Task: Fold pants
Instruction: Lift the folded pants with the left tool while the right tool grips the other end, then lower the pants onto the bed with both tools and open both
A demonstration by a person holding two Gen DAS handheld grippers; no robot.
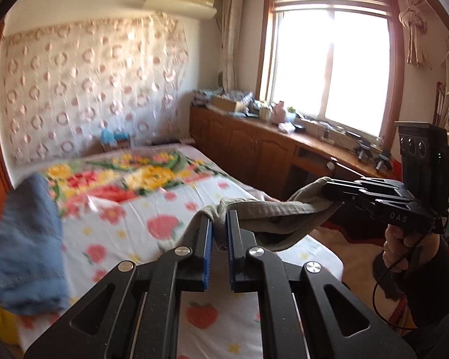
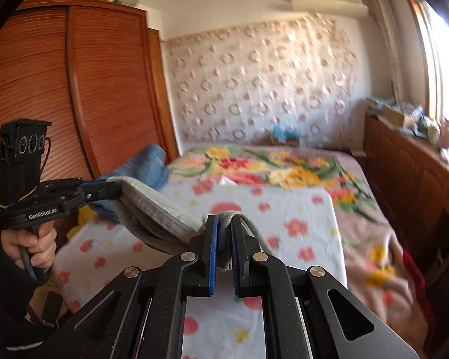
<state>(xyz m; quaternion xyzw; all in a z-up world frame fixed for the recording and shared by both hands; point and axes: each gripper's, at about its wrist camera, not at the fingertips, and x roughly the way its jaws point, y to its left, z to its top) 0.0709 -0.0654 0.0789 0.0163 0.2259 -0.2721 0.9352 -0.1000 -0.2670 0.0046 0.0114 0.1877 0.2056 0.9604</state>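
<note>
Grey pants [image 1: 272, 212] hang by their waistband between my two grippers, held in the air over the bed. My left gripper [image 1: 220, 214] is shut on one end of the waistband. My right gripper [image 1: 326, 190] shows at the right of the left wrist view, shut on the other end. In the right wrist view the right gripper [image 2: 224, 220] pinches grey cloth between its blue pads, and the left gripper [image 2: 113, 190] holds the pants [image 2: 152, 206] at the left. The legs hang below, out of sight.
The bed [image 2: 284, 206] has a white flowered sheet and a floral blanket [image 2: 287, 167]. A blue garment [image 1: 27, 254] lies at its left side. A wooden wardrobe [image 2: 74, 89] stands left, a low wooden cabinet [image 1: 254, 146] with clutter runs under the window.
</note>
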